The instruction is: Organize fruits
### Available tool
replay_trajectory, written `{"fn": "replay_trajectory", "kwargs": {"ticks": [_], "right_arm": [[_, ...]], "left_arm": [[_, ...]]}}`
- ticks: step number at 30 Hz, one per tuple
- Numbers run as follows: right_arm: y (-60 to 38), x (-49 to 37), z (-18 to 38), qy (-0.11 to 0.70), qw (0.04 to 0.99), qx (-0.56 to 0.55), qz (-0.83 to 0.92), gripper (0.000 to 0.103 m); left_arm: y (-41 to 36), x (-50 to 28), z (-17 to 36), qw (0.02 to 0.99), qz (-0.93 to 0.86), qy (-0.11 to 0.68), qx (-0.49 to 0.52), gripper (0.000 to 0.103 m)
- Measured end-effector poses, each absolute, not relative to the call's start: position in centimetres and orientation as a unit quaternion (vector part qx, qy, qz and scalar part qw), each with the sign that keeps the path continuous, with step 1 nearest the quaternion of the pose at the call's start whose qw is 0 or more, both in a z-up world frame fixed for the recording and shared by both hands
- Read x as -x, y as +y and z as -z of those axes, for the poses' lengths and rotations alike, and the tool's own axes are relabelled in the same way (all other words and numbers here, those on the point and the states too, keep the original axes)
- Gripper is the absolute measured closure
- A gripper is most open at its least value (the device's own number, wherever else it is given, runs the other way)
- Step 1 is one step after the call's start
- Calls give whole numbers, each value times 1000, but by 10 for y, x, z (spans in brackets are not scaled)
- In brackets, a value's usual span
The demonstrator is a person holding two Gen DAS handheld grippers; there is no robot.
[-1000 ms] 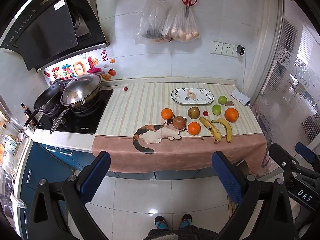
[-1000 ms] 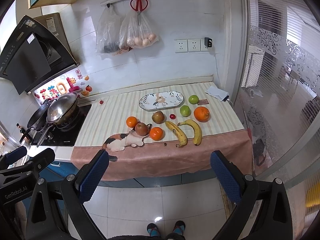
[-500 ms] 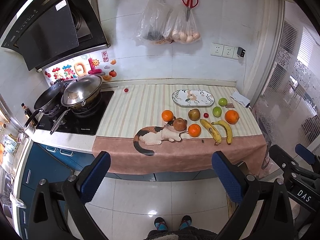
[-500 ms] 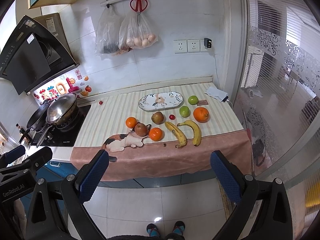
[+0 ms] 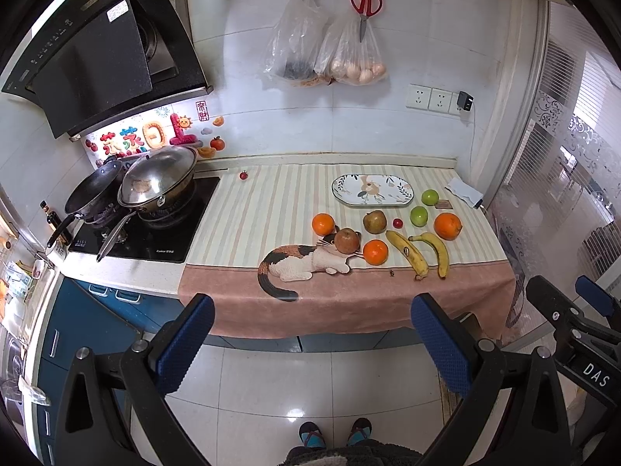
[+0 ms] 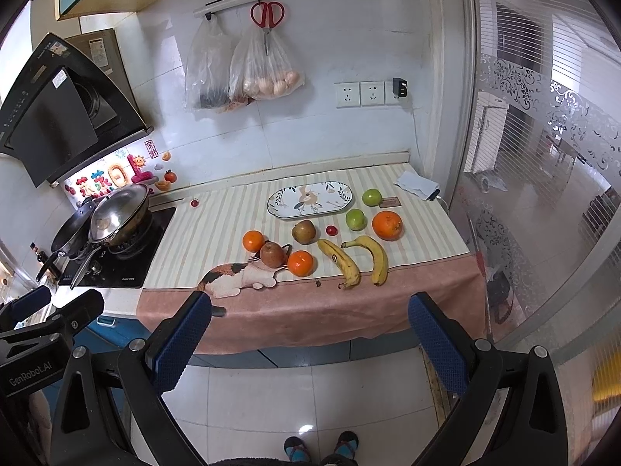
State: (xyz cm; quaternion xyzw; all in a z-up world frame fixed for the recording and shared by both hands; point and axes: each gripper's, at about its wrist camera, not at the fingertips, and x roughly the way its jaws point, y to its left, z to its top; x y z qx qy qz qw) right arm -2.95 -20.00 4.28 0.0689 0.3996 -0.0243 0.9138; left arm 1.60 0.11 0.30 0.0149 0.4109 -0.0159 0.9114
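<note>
Fruit lies loose on the striped cloth of the counter: three oranges (image 5: pixel 447 226), two bananas (image 5: pixel 409 253), two green apples (image 5: pixel 418 215), a brown pear (image 5: pixel 375 221), a reddish apple (image 5: pixel 347 240) and a small red fruit (image 5: pixel 397 223). An oval patterned plate (image 5: pixel 372 190) sits behind them, holding nothing. In the right wrist view the same bananas (image 6: pixel 341 258) and plate (image 6: pixel 309 199) show. My left gripper (image 5: pixel 312 343) and right gripper (image 6: pixel 310 343) are both open and hold nothing, well in front of the counter above the floor.
A stove with a lidded wok (image 5: pixel 157 184) and a pan (image 5: pixel 91 192) stands at the left. Bags and scissors (image 5: pixel 365 2) hang on the wall. A folded cloth (image 5: pixel 464 190) lies at the counter's far right. A glass partition (image 6: pixel 543 194) bounds the right side.
Both views have drifted only slightly; the counter sits a little higher in frame. Nothing on the counter has moved and both grippers stay open.
</note>
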Motion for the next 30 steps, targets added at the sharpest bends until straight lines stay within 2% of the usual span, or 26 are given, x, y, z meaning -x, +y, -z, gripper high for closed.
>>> {"fn": "replay_trajectory", "kwargs": {"ticks": [30], "right_arm": [[-197, 33, -52, 394, 915, -76, 36, 0]], "left_arm": [[-6, -13, -6, 912, 19, 410, -12, 0]]}}
